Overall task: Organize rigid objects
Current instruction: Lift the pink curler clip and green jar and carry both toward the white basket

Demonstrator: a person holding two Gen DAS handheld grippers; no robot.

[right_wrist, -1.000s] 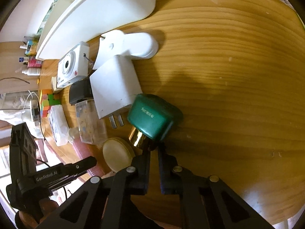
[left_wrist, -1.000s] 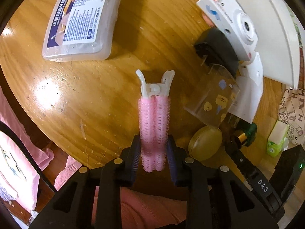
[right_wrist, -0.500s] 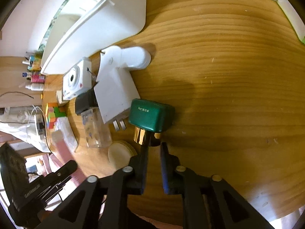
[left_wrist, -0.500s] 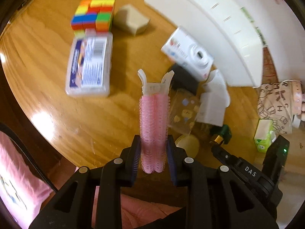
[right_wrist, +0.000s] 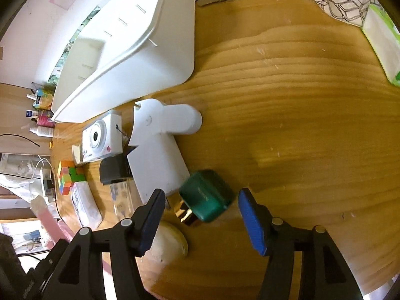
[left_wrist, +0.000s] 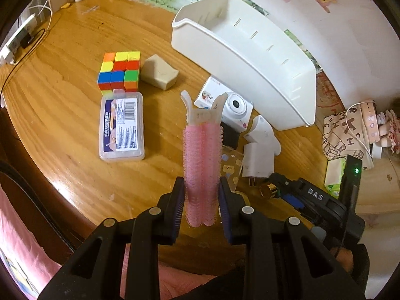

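- The left gripper (left_wrist: pixel 202 200) is clamped on the lower end of a pink hair roller clip (left_wrist: pixel 202 155), which stands up between the fingers and above the table, its white pinch tabs farthest from them.
- The clip looks light and a bit springy, with a fuzzy surface that should not slip; I would say the low grip on the pink body is sound, since squeezing the tabs would open it.
- The right gripper (right_wrist: pixel 201 221) is spread wide with nothing held; a green bottle with a gold cap (right_wrist: pixel 206 201) lies on the table between its fingers, touching neither pad as far as I can tell.
- The bottle looks hard, smooth and possibly glass, so heavier and breakable; the flat green sides seem the best hold.
- Just beyond the right fingers: one white charger (right_wrist: pixel 156 167), one white handle-shaped piece (right_wrist: pixel 166 118), one round tan disc (right_wrist: pixel 170 243) beside the left finger.
- Farther out from the left fingers: one white camera (left_wrist: pixel 231 108), one clear patterned bottle with a black cap (left_wrist: pixel 231 167), one labelled clear box (left_wrist: pixel 121 127), one puzzle cube (left_wrist: pixel 119 72), one beige block (left_wrist: pixel 158 73).
- Farthest: one white bin (left_wrist: pixel 250 57), seemingly with nothing in it.
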